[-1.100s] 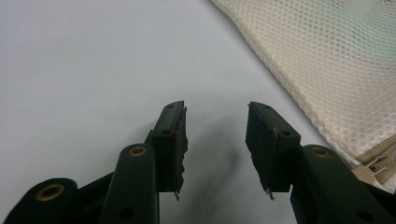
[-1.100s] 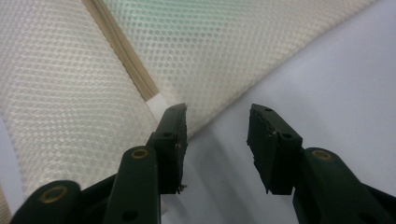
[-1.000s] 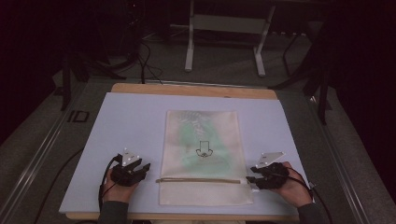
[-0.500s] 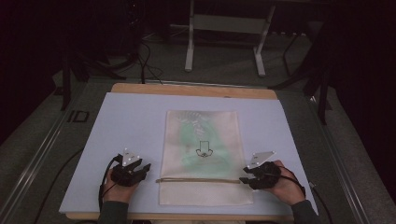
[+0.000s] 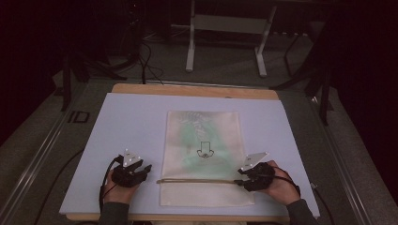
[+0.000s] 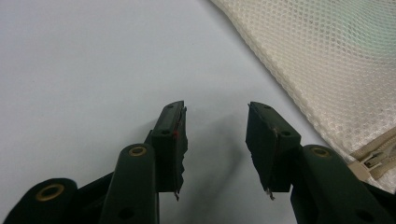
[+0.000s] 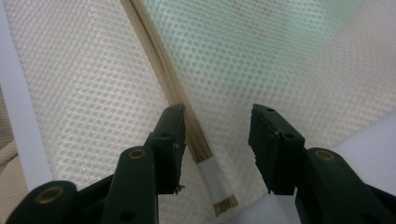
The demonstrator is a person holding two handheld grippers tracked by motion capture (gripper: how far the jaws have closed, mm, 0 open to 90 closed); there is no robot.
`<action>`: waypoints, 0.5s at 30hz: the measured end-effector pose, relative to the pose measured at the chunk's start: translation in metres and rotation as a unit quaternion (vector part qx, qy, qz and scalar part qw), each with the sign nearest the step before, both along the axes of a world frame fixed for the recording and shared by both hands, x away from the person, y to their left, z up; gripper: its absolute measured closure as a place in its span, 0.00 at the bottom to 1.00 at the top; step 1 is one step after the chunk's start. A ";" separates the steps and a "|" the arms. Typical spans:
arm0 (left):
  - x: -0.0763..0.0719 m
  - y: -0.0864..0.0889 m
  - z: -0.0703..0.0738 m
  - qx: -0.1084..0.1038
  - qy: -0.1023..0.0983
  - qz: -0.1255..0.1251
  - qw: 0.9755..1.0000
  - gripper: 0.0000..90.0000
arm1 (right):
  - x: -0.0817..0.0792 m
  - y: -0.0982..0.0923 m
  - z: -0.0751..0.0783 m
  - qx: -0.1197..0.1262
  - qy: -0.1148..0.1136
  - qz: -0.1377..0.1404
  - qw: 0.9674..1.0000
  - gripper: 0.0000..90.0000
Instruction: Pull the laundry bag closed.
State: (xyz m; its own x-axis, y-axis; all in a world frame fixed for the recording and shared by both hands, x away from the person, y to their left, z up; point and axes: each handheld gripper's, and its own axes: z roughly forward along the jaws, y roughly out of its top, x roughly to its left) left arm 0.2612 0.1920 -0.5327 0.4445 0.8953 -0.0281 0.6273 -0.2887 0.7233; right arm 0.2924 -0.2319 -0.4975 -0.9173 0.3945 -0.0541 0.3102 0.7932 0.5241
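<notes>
A cream mesh bag (image 5: 187, 197) with something green inside lies flat mid-table, and a tan zipper (image 5: 197, 181) crosses it near its front end. My right gripper (image 5: 238, 177) is at the bag's right edge by the zipper's end. In the right gripper view my right gripper (image 7: 217, 112) is open, its jaws just widened, over the zipper tape (image 7: 177, 93) without pressing it. My left gripper (image 5: 146, 168) rests left of the bag. In the left gripper view my left gripper (image 6: 215, 109) is open over the bare table, with the zipper pull (image 6: 373, 161) at lower right.
The pale blue table top (image 5: 131, 122) has a wooden far edge (image 5: 197, 90). Beyond it on the dark floor stand a metal stand's legs (image 5: 190, 51) and some cables (image 5: 145, 61). Both hands sit close to the table's front edge.
The right hand has slid left, bringing its gripper from beside the bag onto its right edge at the zipper's end. The left gripper has stayed put.
</notes>
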 end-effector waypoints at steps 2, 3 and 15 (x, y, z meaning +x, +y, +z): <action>0.000 0.000 0.000 -0.001 0.000 0.000 1.000 0.63 | 0.000 0.002 0.000 -0.001 0.000 0.004 1.000 0.62; 0.000 0.000 0.000 -0.001 0.000 0.000 1.000 0.63 | 0.000 0.003 0.000 -0.001 -0.001 0.007 1.000 0.62; 0.000 0.000 0.000 -0.001 0.000 -0.001 1.000 0.63 | -0.001 0.017 -0.002 -0.002 0.002 0.025 1.000 0.61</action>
State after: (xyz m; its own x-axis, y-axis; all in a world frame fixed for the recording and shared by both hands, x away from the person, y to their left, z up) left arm 0.2613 0.1915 -0.5329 0.4465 0.8943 -0.0295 0.6272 -0.2893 0.7231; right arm 0.2917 -0.2146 -0.4993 -0.9360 0.3481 -0.0523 0.2722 0.8101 0.5193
